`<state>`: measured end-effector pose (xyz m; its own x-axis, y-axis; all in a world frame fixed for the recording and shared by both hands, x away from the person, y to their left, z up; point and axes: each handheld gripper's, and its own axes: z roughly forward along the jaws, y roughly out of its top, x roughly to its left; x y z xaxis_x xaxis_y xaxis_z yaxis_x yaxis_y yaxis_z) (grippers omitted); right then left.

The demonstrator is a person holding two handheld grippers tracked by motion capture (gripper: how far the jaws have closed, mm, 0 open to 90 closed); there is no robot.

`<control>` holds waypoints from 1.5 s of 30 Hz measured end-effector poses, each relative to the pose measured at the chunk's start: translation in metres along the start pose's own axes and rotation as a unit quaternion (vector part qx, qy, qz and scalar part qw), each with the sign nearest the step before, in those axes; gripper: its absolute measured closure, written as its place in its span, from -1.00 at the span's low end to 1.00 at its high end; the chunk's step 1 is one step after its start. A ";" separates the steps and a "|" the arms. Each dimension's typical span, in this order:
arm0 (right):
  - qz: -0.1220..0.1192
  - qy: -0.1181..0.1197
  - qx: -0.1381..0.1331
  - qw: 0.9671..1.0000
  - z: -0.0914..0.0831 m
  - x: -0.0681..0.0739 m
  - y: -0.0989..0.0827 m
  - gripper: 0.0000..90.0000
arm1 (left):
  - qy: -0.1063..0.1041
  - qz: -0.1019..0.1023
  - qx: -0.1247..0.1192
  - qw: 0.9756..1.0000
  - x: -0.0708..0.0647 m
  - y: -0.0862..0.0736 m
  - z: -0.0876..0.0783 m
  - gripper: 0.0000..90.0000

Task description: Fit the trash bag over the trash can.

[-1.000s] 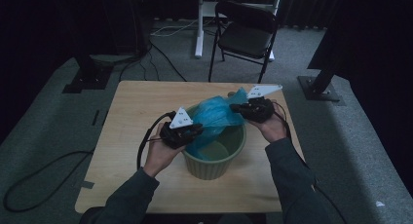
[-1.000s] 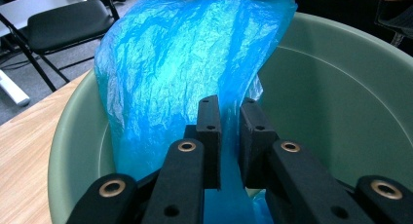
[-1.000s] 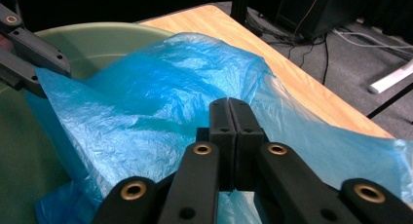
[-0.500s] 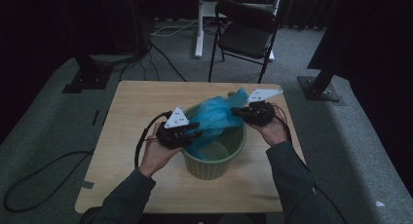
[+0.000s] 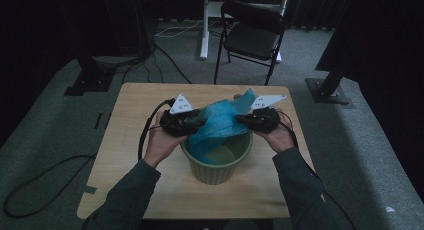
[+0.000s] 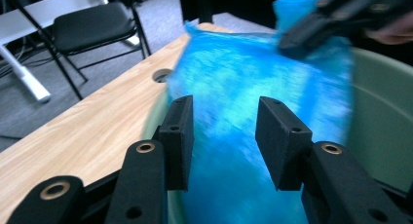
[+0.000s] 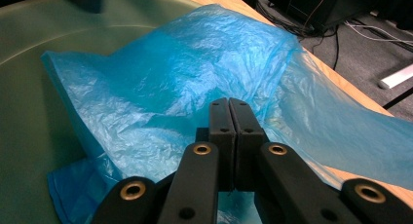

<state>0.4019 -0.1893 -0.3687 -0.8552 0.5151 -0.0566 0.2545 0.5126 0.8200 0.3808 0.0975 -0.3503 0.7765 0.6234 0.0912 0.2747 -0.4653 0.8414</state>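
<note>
**A:** Start at the fingers. What are they doing?

**B:** On the right gripper (image 7: 229,112), the two black fingers (image 7: 219,131) are pressed flat together, and a fold of the blue plastic bag (image 7: 165,87) is pinched between them. On the left gripper (image 6: 224,136), the fingers (image 6: 178,136) stand apart. They have just been opening, and the blue film lies in the gap between them with no pad pressing on it.

**A:** So one side holds the bag and the other has let go?

**B:** Yes. In the high view the right gripper (image 5: 260,119) pins the bag (image 5: 217,122) at its right edge, above the rim of the container. The left gripper (image 5: 182,122) sits at the bag's left edge, fingers spread.

**A:** And the container?

**B:** A pale green round bin (image 5: 220,167), upright on the wooden worktop (image 5: 130,105), near the person's edge. The bag hangs half in it: its lower part drapes down the inside wall, and the rest is stretched above the mouth between the two grippers. Part of the bin's green floor shows bare beside the film.

**A:** Anything else inside?

**B:** Only the bag, as far as I can tell. From the right gripper view, the film spills past the rim onto the worktop (image 7: 341,87).

**A:** Further out?

**B:** A black folding chair (image 5: 252,35) stands on the grey carpet beyond the worktop, with cables trailing across the floor.
</note>
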 end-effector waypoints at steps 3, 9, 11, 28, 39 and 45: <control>-0.003 0.003 0.000 1.000 0.000 0.001 0.000 0.97 | 0.002 0.001 0.011 1.000 0.007 0.009 0.011 0.27; -0.005 0.006 -0.001 1.000 -0.001 0.002 0.001 0.96 | -0.029 -0.019 0.052 0.998 0.021 0.027 0.037 0.18; -0.005 0.007 -0.002 1.000 -0.001 0.002 0.001 0.96 | -0.032 -0.030 0.052 0.998 0.024 0.030 0.044 0.18; -0.004 0.001 -0.019 1.000 -0.011 0.000 0.004 0.93 | -0.020 -0.006 0.073 0.997 0.024 0.039 0.045 0.99; 0.008 -0.028 -0.041 0.999 -0.019 -0.004 0.019 0.78 | -0.046 0.033 0.055 0.997 0.002 0.022 0.023 0.99; 0.013 -0.030 -0.036 0.999 -0.009 -0.003 0.025 0.71 | -0.052 0.038 0.051 0.997 -0.002 0.011 0.015 0.99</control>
<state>0.4068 -0.1841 -0.3435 -0.8198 0.5687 -0.0672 0.2413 0.4495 0.8601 0.3913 0.0815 -0.3493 0.8500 0.5184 0.0933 0.2650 -0.5740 0.7748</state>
